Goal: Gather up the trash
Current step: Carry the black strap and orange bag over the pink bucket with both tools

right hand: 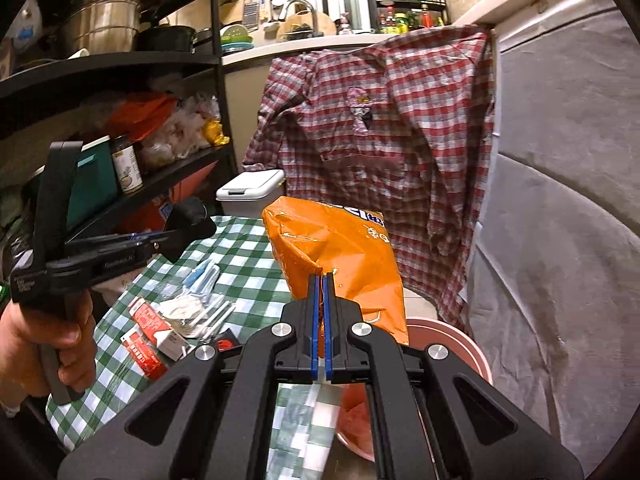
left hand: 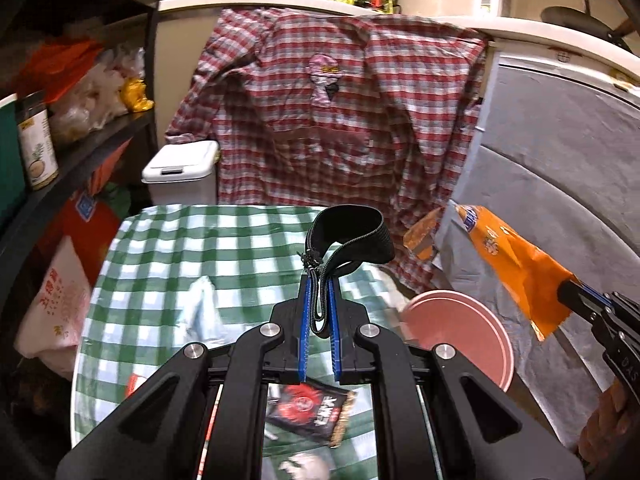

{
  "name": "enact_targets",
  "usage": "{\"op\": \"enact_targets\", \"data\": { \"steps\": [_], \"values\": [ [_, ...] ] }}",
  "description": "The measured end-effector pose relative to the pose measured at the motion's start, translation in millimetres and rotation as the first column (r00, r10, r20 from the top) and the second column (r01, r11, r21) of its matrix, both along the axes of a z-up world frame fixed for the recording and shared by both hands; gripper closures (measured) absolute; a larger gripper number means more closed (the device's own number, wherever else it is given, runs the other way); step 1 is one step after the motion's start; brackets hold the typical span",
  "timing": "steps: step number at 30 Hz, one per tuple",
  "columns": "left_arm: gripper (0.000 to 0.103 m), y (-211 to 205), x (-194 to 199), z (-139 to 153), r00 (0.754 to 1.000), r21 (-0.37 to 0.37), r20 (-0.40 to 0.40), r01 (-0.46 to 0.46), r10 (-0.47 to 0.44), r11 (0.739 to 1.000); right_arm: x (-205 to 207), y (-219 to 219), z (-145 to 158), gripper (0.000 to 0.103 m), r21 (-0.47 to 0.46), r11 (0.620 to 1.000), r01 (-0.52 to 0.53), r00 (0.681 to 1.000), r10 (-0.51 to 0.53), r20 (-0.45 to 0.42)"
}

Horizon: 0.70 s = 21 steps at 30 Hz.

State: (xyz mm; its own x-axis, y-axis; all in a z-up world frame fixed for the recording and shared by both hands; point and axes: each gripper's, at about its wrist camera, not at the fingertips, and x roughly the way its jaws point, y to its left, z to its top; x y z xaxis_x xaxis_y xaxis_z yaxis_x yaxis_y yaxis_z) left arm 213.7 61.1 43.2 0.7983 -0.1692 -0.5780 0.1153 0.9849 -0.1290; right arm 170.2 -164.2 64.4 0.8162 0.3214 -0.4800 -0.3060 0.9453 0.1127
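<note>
My left gripper is shut on a black zipper strip that loops up from between its blue pads, above the green checked table. In the right wrist view the same left gripper is at the left, held by a hand, with the black strip at its tip. My right gripper is shut on a crumpled orange snack bag, held over a pink bucket beside the table. From the left wrist view the right gripper and the orange bag hang above the pink bucket.
On the table lie red and white cartons, white wrappers and a black and red packet. A white lidded bin stands behind the table. A plaid shirt hangs over the counter edge; dark shelves fill the left.
</note>
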Motion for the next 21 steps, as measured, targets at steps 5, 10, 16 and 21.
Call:
{"op": "enact_targets", "data": {
  "steps": [5, 10, 16, 21],
  "values": [
    [0.095, -25.2, 2.2, -2.7, 0.999, -0.006, -0.001, 0.044, -0.044, 0.999, 1.4, -14.1, 1.2, 0.101, 0.002, 1.0, 0.031, 0.999, -0.031, -0.008],
    [0.095, -51.7, 6.5, -8.7, 0.995, -0.018, -0.017, 0.098, -0.098, 0.995, 3.4, -27.0, -1.4, 0.101, 0.002, 0.998, 0.06, 0.998, -0.059, -0.031],
    [0.095, -85.6, 12.5, -21.5, 0.985, -0.012, -0.048, 0.167, -0.167, 0.986, 9.6, -39.9, -6.0, 0.101, -0.003, 0.996, 0.09, 0.993, -0.09, -0.075],
    [0.095, -105.7, 21.5, -34.4, 0.976, -0.015, -0.084, 0.2, -0.201, 0.98, 11.6, -48.2, -10.3, 0.101, -0.005, 0.994, 0.111, 0.988, -0.111, -0.107]
  ]
}}
